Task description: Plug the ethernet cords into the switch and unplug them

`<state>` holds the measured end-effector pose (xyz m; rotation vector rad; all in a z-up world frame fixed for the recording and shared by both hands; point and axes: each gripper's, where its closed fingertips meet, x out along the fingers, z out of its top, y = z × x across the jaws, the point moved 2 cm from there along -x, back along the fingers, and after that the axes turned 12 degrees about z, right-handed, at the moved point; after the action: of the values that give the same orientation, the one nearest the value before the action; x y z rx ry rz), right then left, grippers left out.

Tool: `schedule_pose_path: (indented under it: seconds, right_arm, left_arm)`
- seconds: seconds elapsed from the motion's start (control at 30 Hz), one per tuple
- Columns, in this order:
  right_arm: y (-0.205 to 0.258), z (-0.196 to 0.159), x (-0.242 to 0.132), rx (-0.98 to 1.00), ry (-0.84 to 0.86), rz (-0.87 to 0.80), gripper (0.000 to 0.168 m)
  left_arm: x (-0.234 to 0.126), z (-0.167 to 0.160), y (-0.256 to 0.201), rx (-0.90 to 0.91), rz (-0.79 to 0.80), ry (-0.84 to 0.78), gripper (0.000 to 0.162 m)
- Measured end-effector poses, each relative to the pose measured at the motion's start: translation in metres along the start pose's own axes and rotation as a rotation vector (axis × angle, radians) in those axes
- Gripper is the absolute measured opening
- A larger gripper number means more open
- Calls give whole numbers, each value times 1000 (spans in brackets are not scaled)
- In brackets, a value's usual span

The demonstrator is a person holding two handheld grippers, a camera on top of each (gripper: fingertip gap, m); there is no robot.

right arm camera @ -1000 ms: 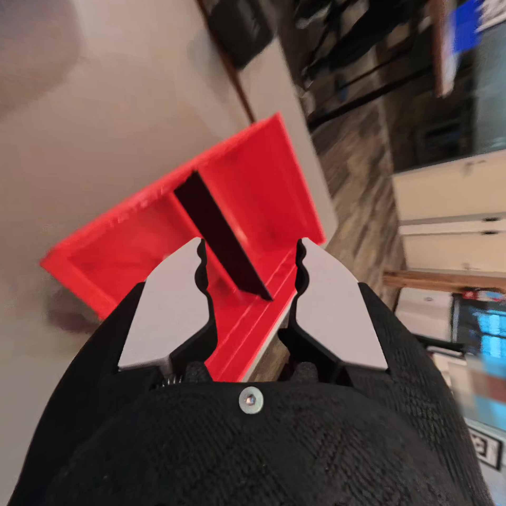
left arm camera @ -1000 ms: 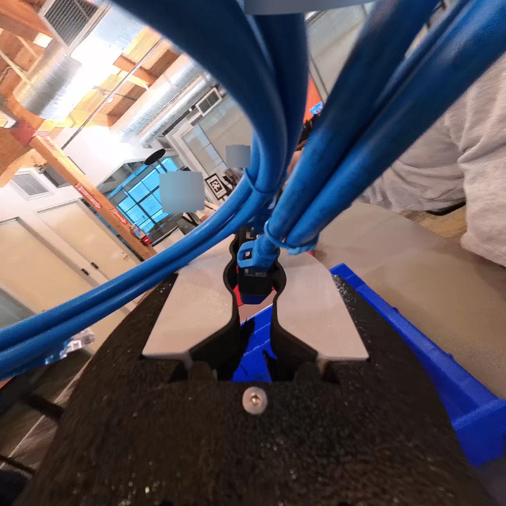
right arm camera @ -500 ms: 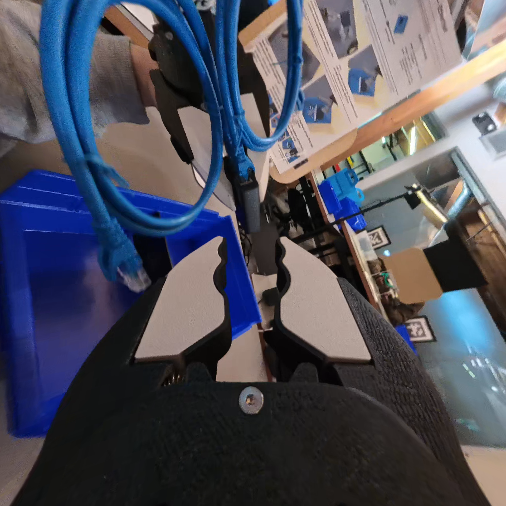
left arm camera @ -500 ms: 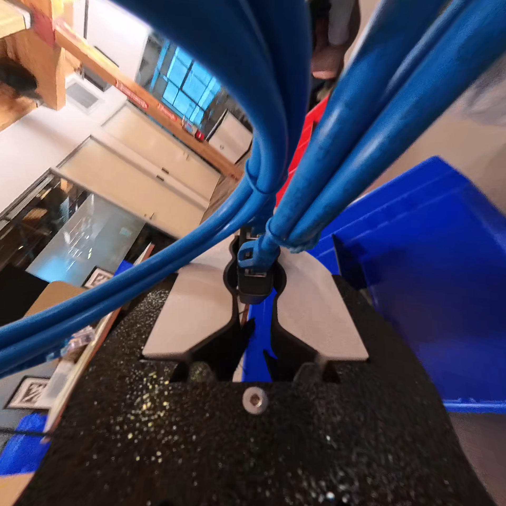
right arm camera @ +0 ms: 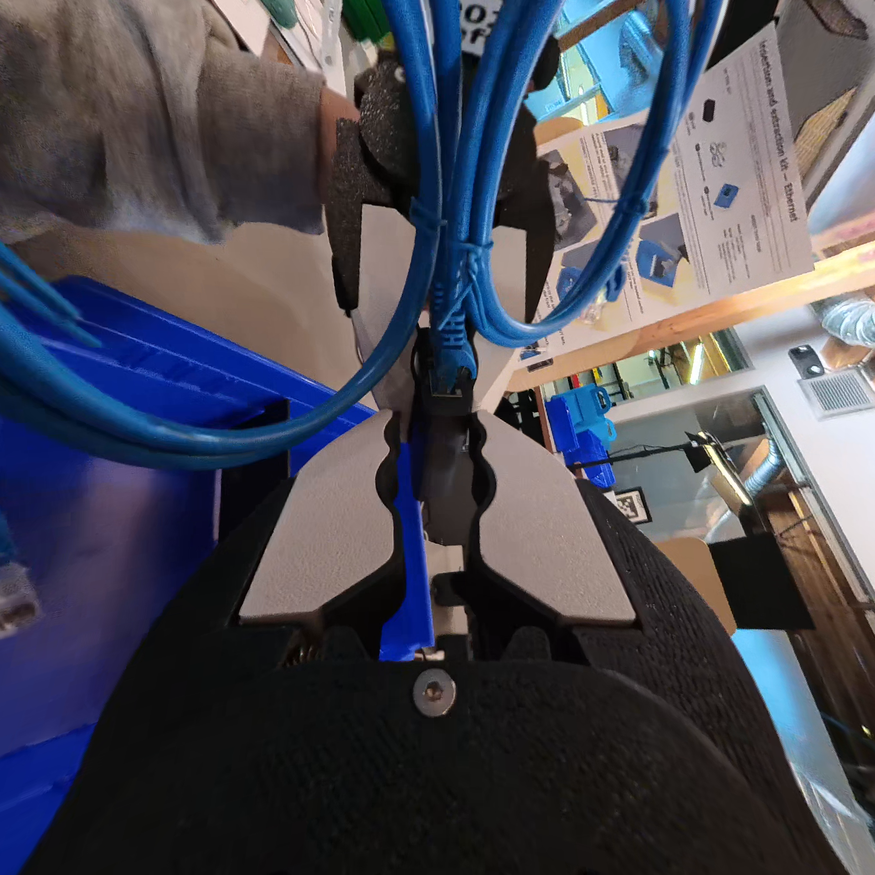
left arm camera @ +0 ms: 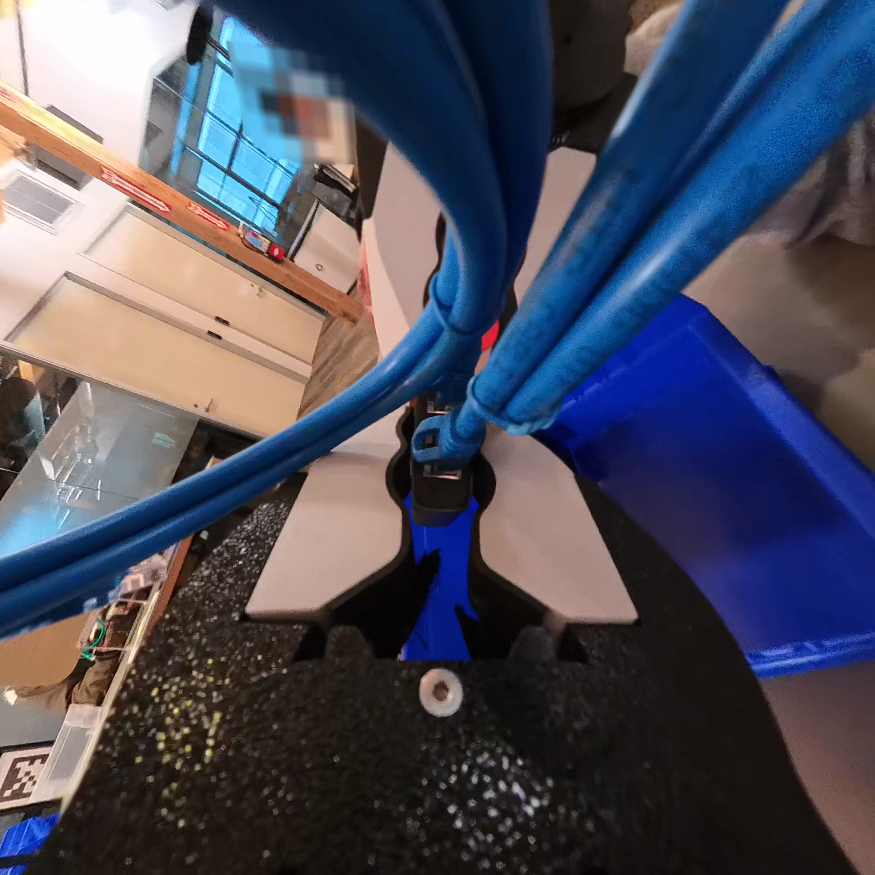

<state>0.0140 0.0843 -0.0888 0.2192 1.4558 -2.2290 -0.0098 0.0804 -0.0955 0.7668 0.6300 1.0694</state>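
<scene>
My left gripper (left arm camera: 440,454) is shut on a small black coupler (left arm camera: 440,497), held in the air. A blue network cable (left arm camera: 236,497), coiled and tied in loops, is plugged into the coupler's top by its blue boot (left arm camera: 450,431). In the right wrist view my right gripper (right arm camera: 433,416) faces the left gripper (right arm camera: 445,374). Its jaws stand narrowly apart around the coupler's (right arm camera: 442,473) lower end, with a sliver of blue showing beside the left finger (right arm camera: 331,511). The cable loops (right arm camera: 426,142) hang in front. A loose clear plug (right arm camera: 14,601) dangles at the left edge.
A blue bin (right arm camera: 118,521) with a black divider (right arm camera: 274,426) sits on the beige table (right arm camera: 260,284) just below both grippers; it also shows in the left wrist view (left arm camera: 710,473). A grey sleeve (right arm camera: 142,118) holds the left gripper. Printed sheets (right arm camera: 734,165) hang behind. My two grippers' fingertips are within a few centimetres of each other.
My right gripper swung from a red bin to the hanging cable, narrowed its jaws and moved up around the coupler's free end. My left gripper tilted but kept its hold.
</scene>
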Motion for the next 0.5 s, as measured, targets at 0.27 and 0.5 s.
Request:
schedule_pose_path:
  seconds: [0.27,0.5]
  right_arm:
    - [4,10,0,-6,-90,33,25]
    - [-3,18,-9,95,-245,55,17]
  left_arm:
    - [-10,6,-4,-3,-44,13,21]
    - [-12,16,-1,-70,-30,-81,23]
